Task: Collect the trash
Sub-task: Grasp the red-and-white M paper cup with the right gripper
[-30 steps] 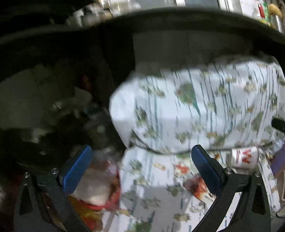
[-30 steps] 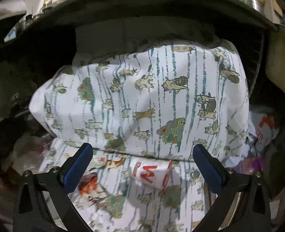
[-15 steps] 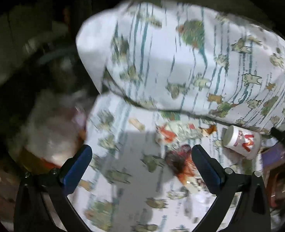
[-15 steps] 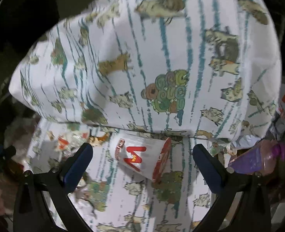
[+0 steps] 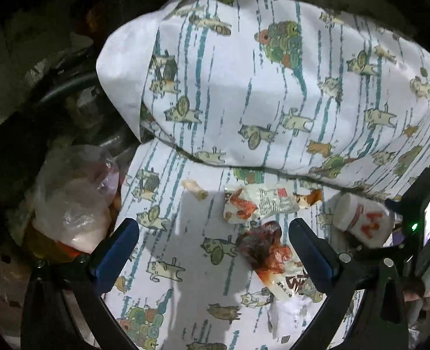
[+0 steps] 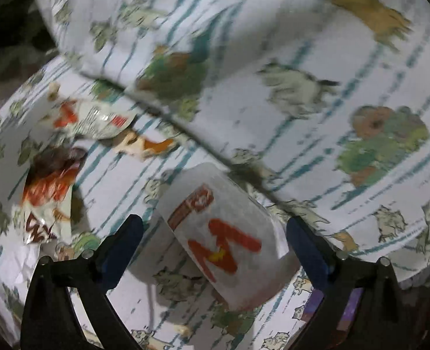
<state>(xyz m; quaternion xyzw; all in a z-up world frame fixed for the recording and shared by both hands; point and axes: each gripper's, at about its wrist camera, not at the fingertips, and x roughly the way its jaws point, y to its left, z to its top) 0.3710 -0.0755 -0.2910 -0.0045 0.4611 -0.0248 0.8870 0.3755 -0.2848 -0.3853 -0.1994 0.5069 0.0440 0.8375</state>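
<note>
Cat-printed cloth (image 5: 168, 262) covers the surface under a plump pillow (image 5: 273, 87). Your right gripper (image 6: 215, 242) gapes around the toppled paper cup (image 6: 226, 242); your left gripper (image 5: 212, 248) spreads above crinkled, sauce-smeared wrappers (image 5: 261, 250).

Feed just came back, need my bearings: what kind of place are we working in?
Probably a cluttered home sleeping or sitting spot: a cat-print sheet with a matching pillow, strewn with a paper cup, a crumpled wrapper and other litter.
</note>
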